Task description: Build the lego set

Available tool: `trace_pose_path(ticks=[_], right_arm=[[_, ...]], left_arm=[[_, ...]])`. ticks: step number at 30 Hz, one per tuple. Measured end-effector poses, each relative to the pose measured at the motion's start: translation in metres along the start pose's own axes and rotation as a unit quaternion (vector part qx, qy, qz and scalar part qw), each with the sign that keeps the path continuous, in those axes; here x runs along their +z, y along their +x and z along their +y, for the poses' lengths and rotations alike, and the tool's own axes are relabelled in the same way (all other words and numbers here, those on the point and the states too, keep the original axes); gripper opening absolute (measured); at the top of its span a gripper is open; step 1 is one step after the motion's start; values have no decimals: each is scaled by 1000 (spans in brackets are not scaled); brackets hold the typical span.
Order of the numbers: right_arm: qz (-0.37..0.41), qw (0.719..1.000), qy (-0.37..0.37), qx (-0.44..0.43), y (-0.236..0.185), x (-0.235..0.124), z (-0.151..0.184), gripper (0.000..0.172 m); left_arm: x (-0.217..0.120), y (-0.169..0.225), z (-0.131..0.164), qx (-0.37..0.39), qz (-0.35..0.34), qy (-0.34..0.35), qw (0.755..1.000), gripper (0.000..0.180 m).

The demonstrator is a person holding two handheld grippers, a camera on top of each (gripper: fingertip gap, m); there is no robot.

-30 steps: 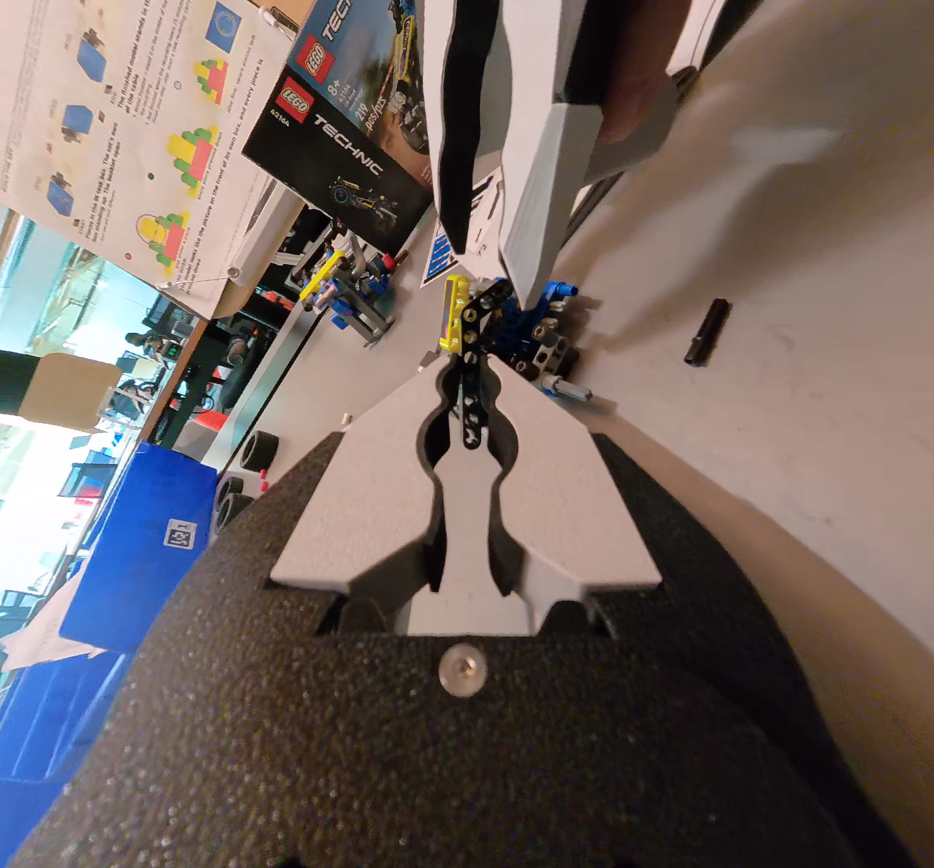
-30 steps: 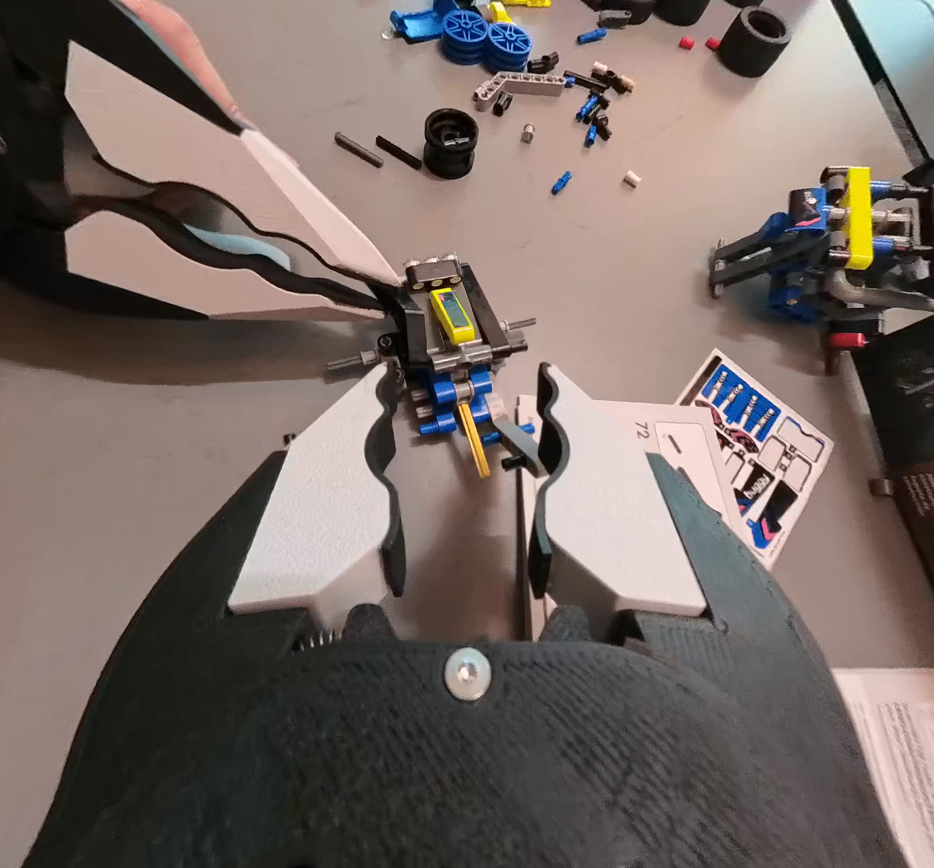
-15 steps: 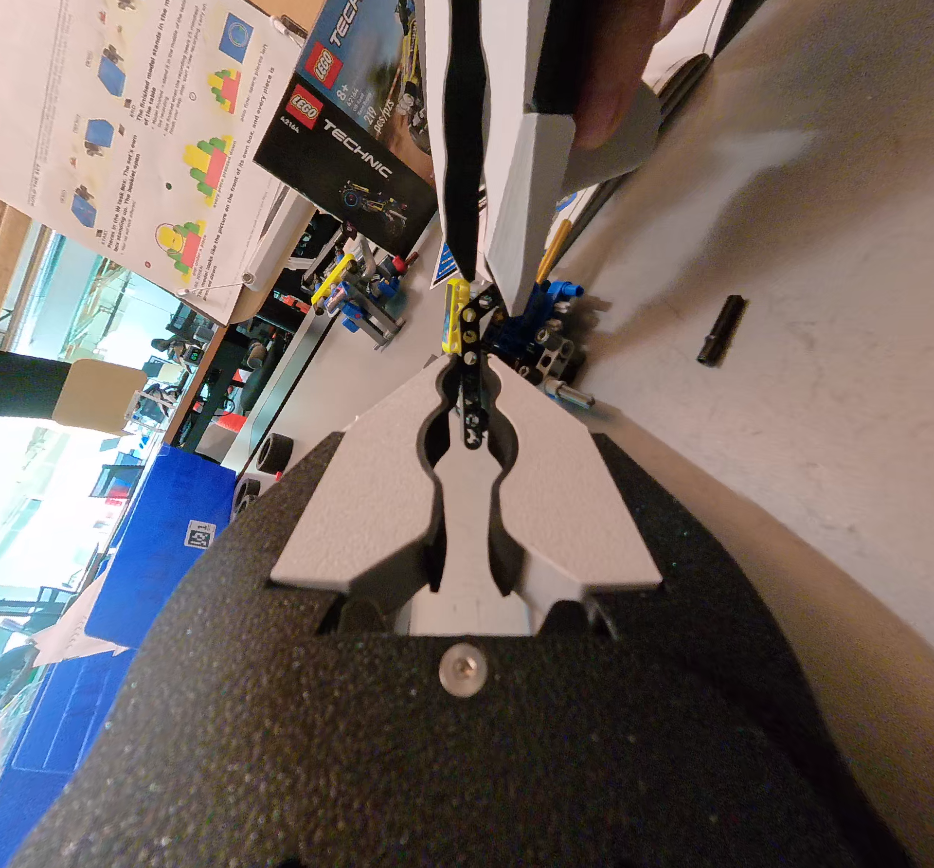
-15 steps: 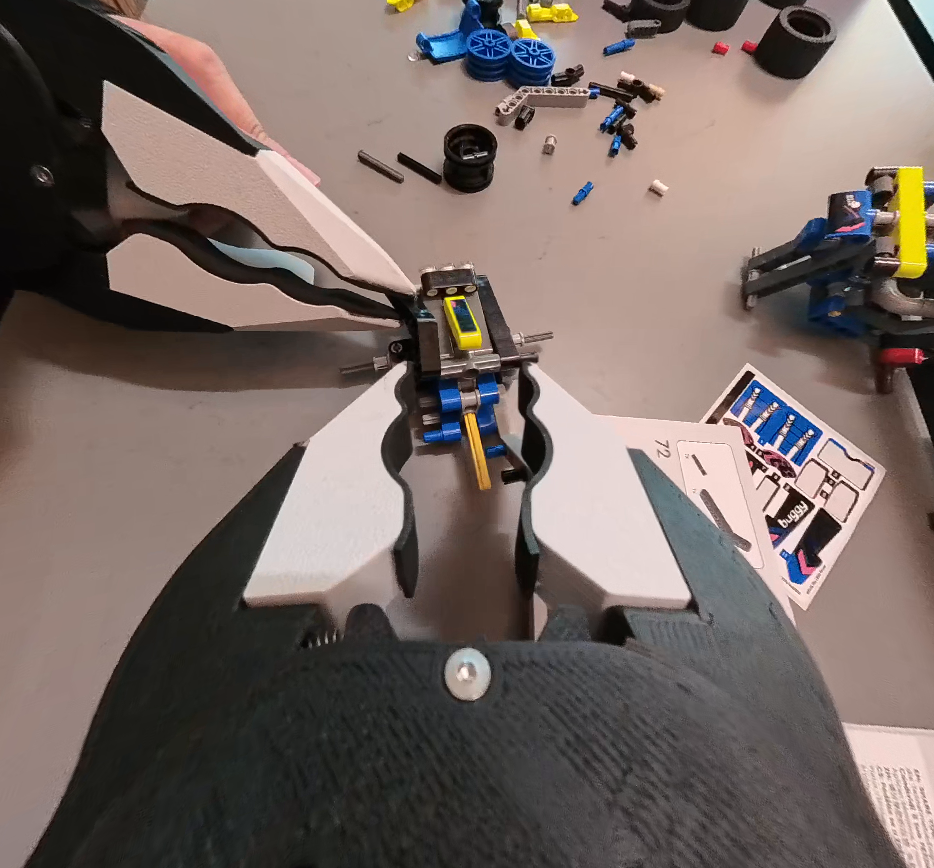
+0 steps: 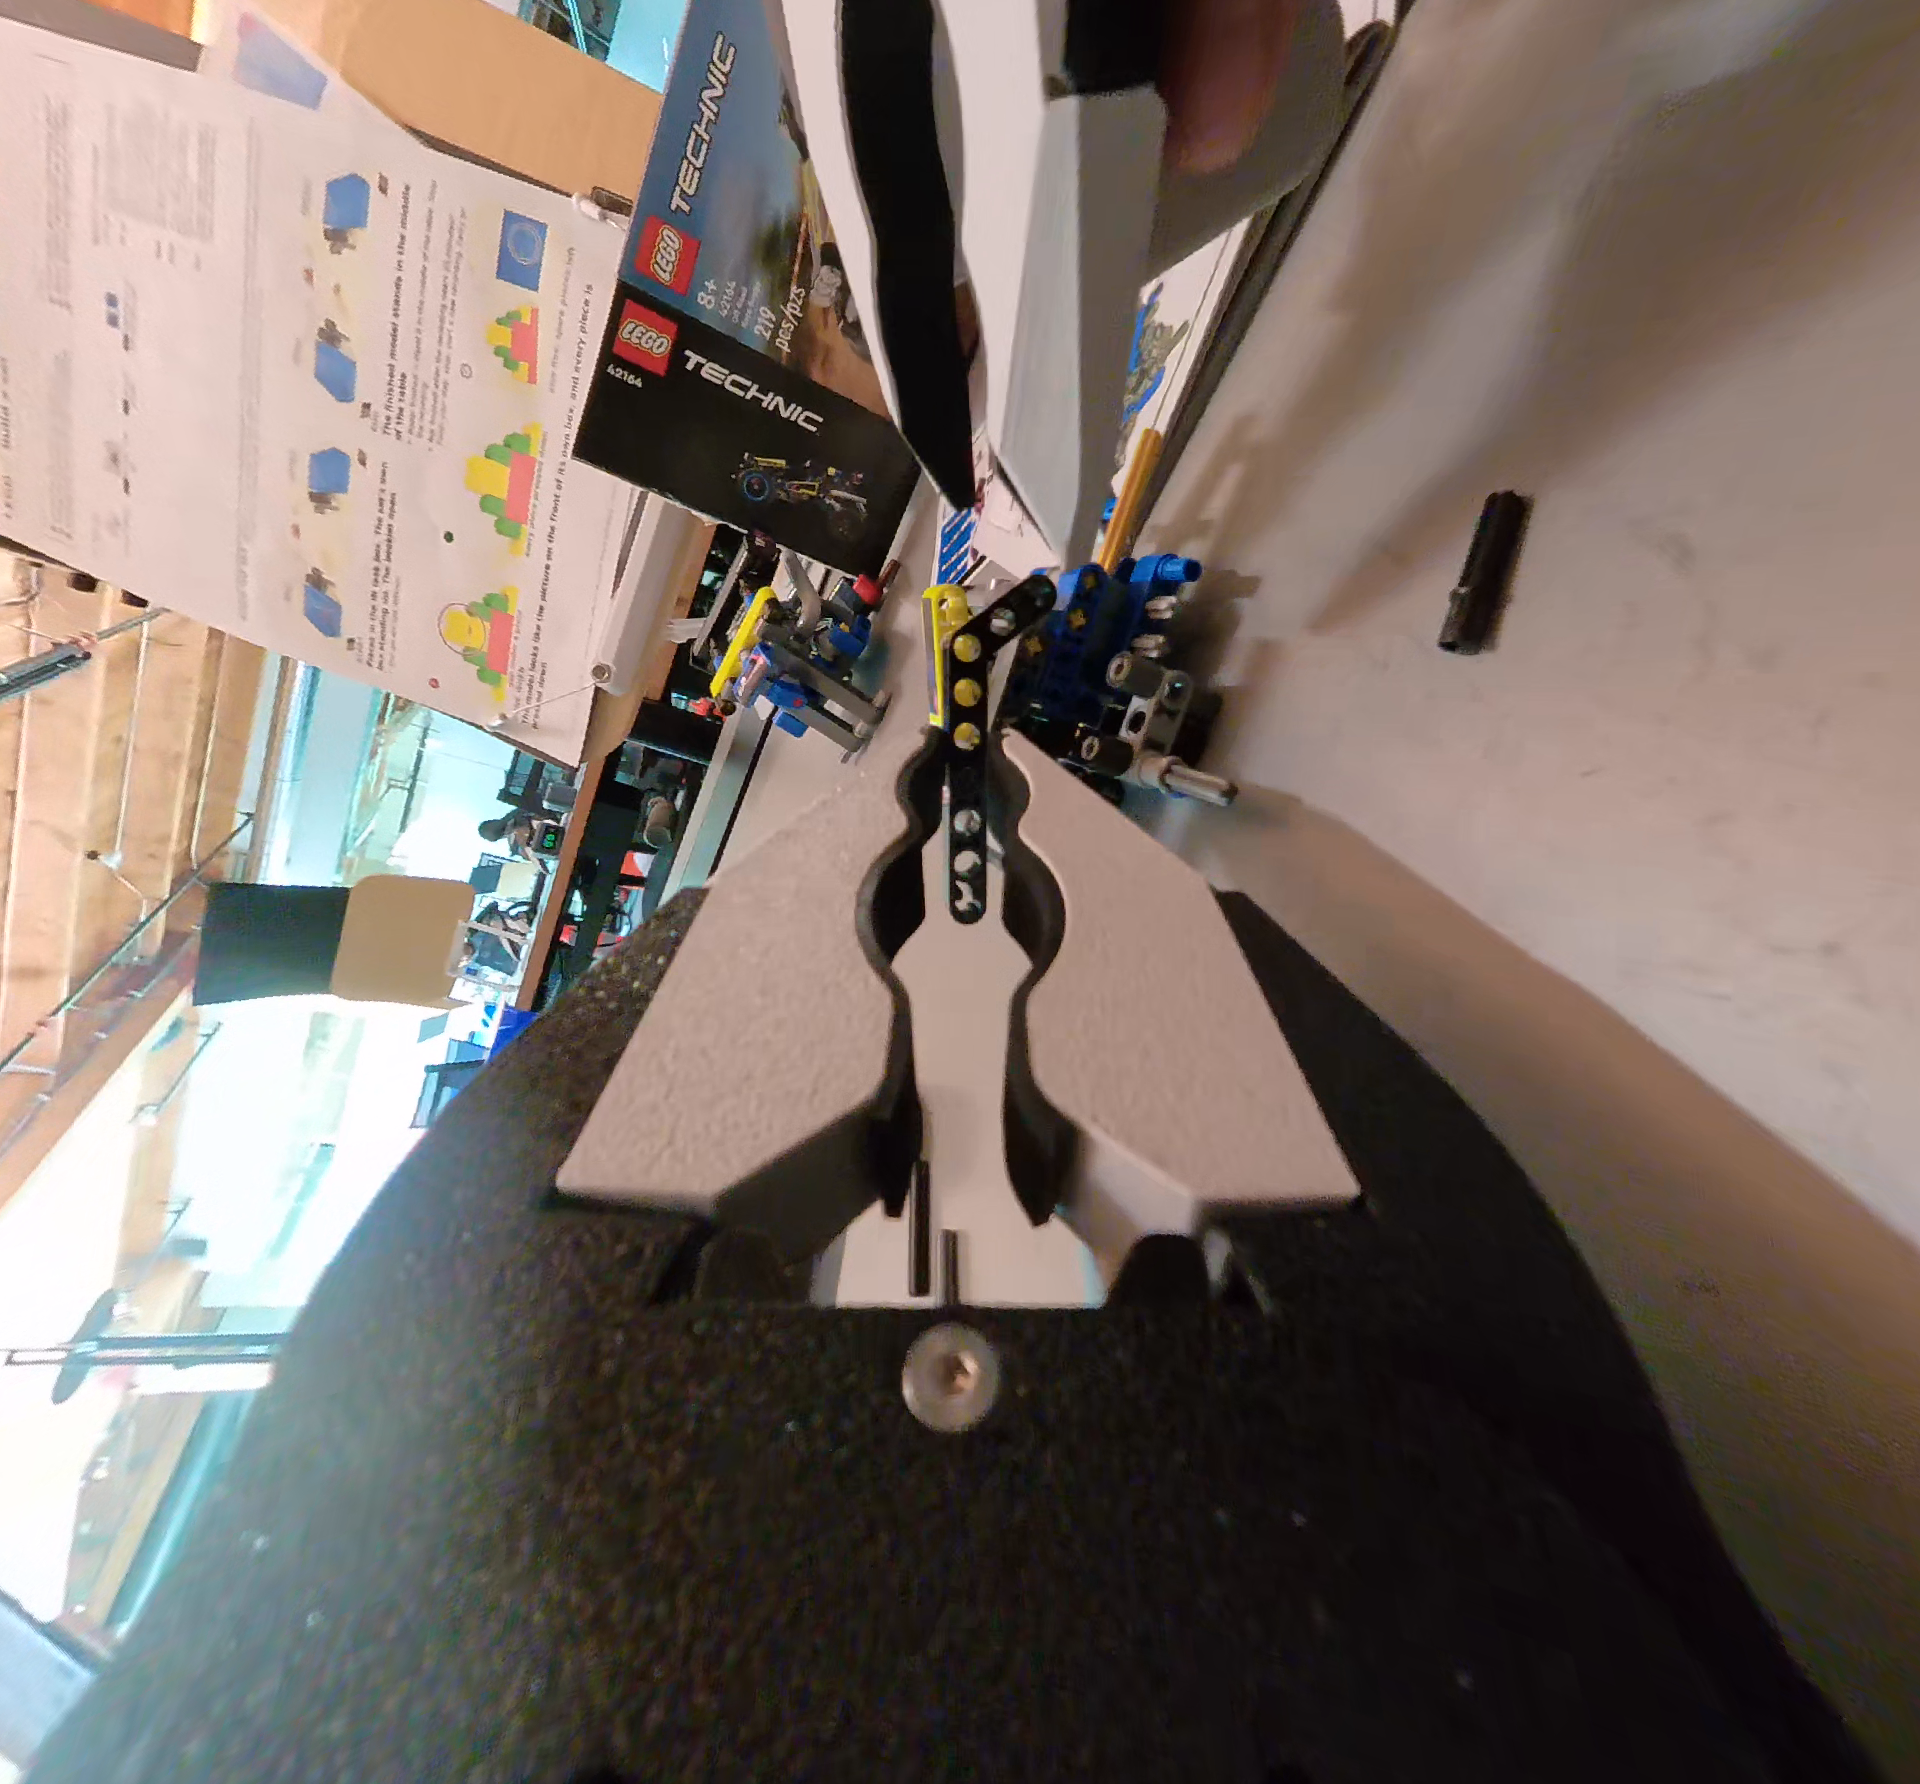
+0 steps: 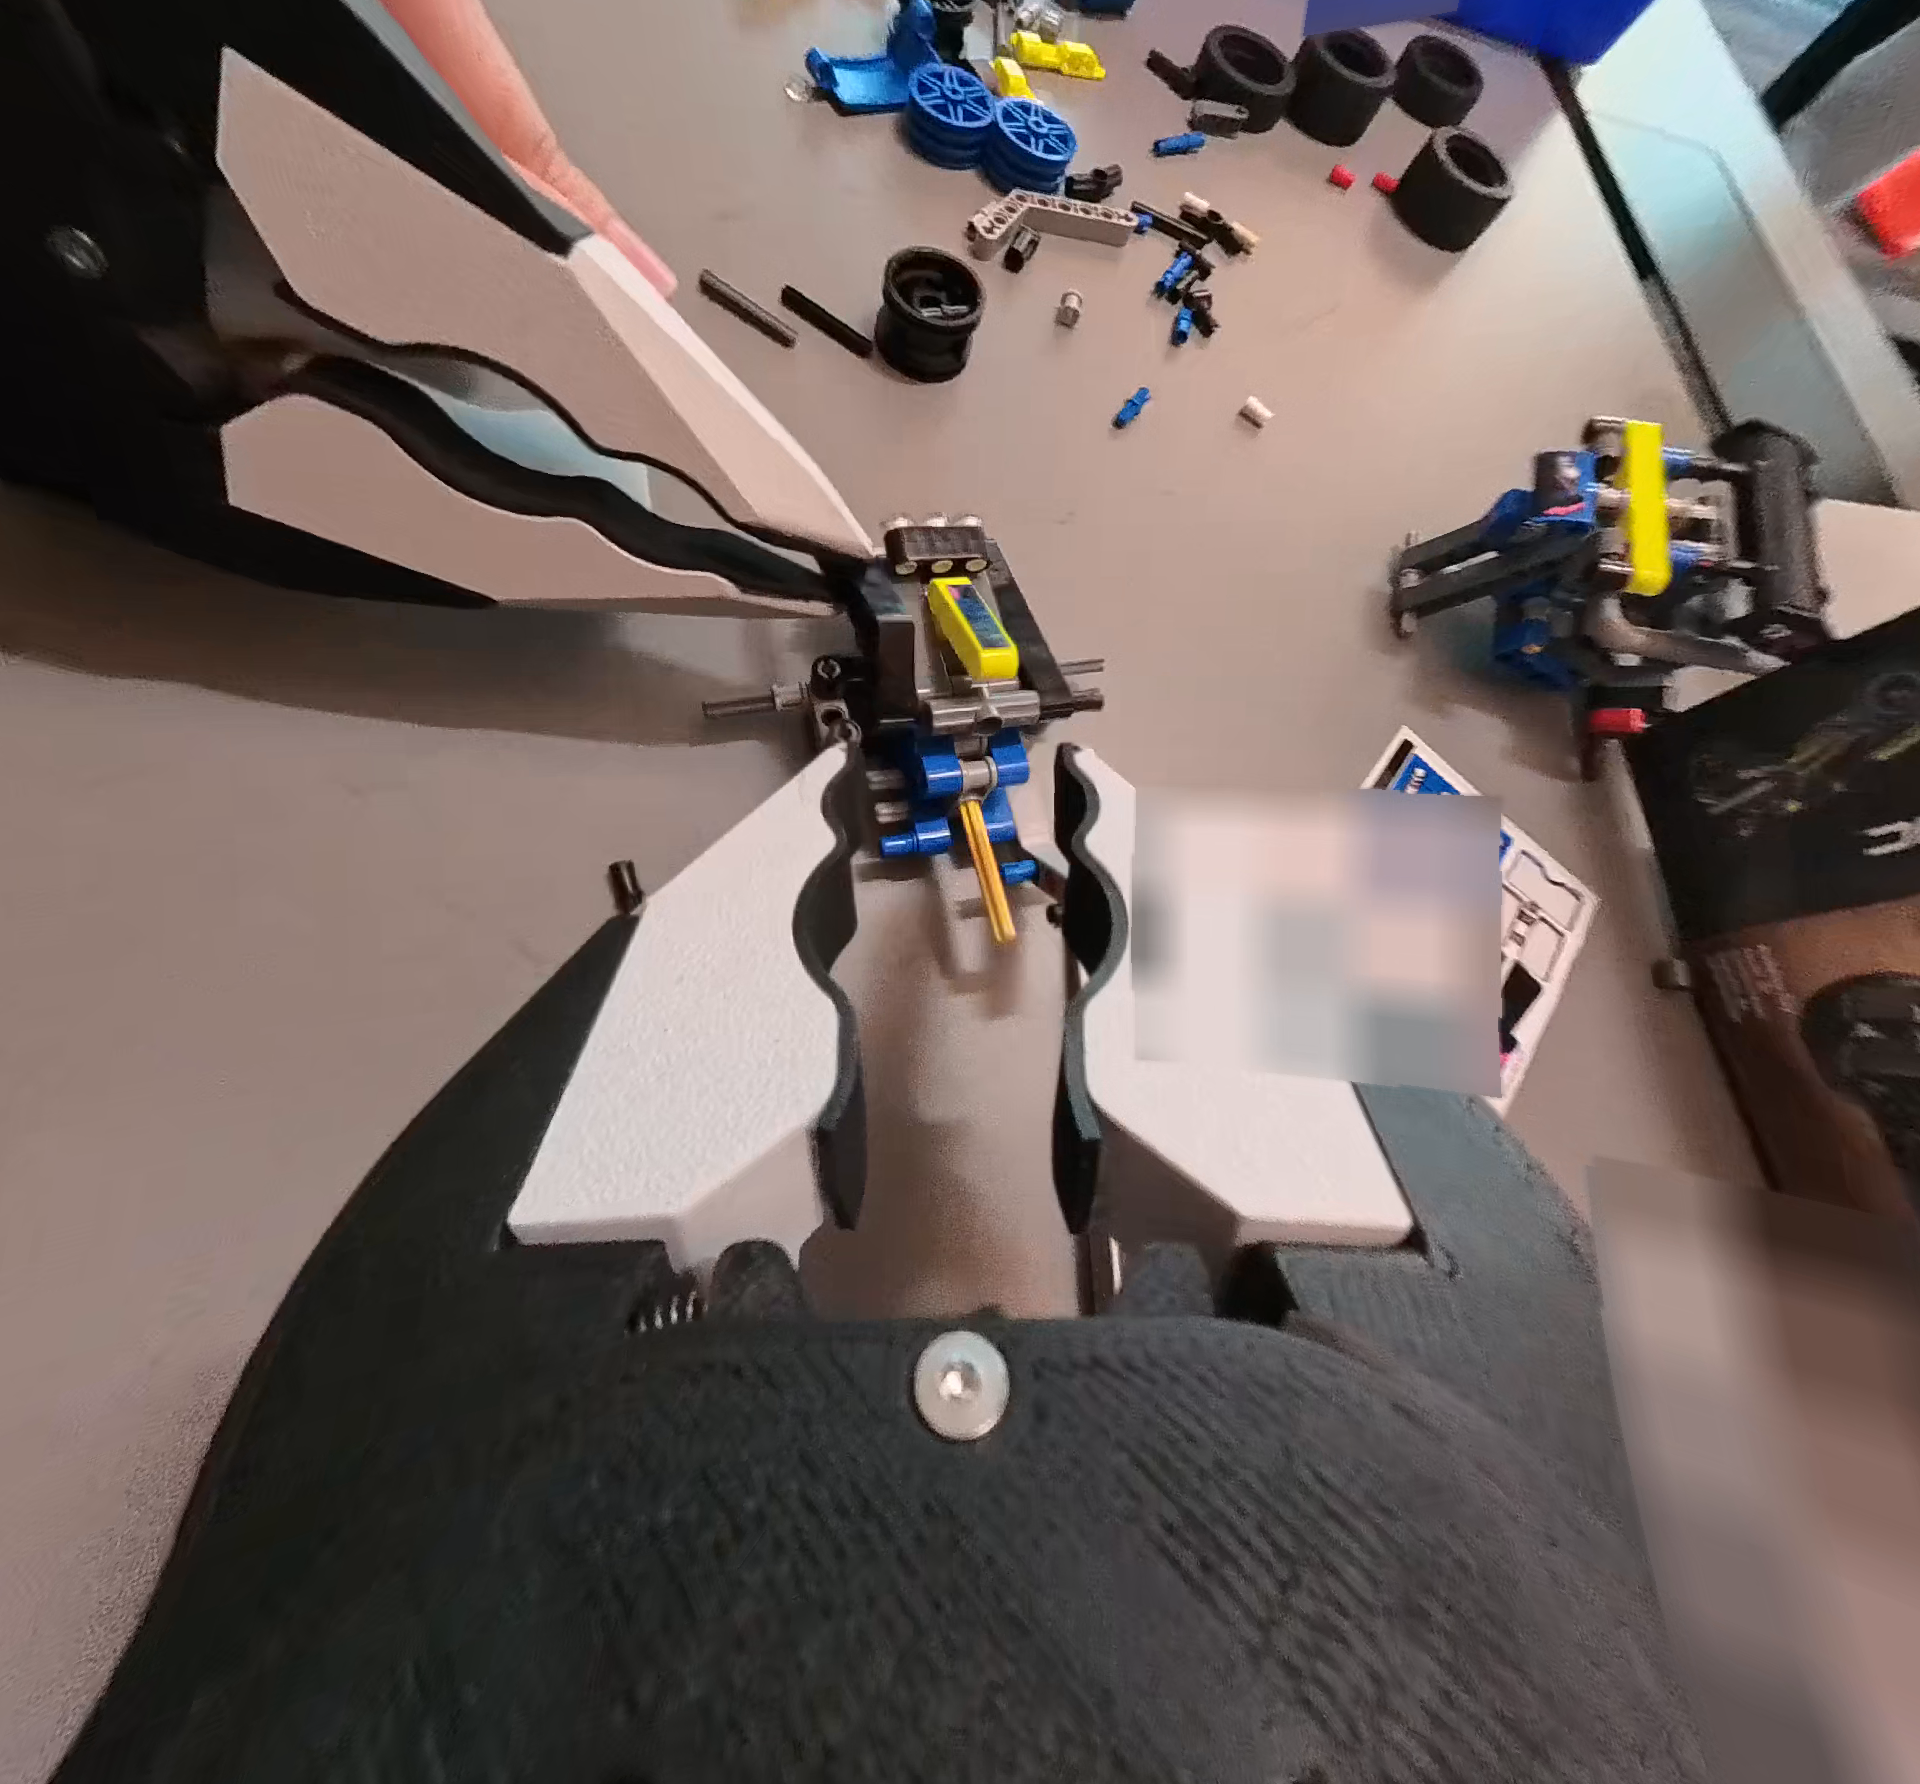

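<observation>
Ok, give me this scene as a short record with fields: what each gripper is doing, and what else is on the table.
Left gripper: shut on the black beam of the small brick model
Right gripper: open, fingers either side of the model's blue end; contact unclear
Surface: grey table
Loose parts: black tyres, blue wheels, black pins, yellow pieces
Also: second model, sticker sheet, kit box
</observation>
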State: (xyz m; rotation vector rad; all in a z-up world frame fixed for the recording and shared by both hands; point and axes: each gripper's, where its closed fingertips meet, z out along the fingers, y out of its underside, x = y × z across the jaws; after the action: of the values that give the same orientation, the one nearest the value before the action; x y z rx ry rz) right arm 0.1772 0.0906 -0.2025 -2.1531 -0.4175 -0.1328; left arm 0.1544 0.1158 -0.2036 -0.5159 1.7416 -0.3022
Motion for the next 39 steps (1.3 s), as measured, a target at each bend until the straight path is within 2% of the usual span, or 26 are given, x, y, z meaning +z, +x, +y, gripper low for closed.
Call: trace_pose_path(ticks=[5,10,15,17,21,26,29,34,39], right_arm=[[48,998,21,-41,-10,-2,-8,26],[117,984,2,-131,-17,6,-5,20],[173,964,-1,-203,-15,12,-10,15],[191,957,-2,-220,-12,11,-12,6],[202,946,-8,-254,-11,11,-10,6],[257,920,-11,-295,-4,5,-15,5],[271,915,-2,-300,-1,3,-15,5],[266,914,-6,-305,-3,8,-12,5],[278,900,-15,-335,-5,9,-14,5]], left_arm=[[-1,0,0,-65,9,-9,998,4],[-4,0,3,-140,20,-20,990,4],[-5,3,0,-146,28,-14,989,4],[-5,4,0,-146,30,-13,989,4],[-4,6,0,-132,33,-12,991,5],[-7,5,8,-114,28,-24,993,11],[-13,3,19,-145,49,-32,988,13],[-17,2,39,-239,116,-42,963,17],[-17,8,39,-223,149,-33,963,15]])
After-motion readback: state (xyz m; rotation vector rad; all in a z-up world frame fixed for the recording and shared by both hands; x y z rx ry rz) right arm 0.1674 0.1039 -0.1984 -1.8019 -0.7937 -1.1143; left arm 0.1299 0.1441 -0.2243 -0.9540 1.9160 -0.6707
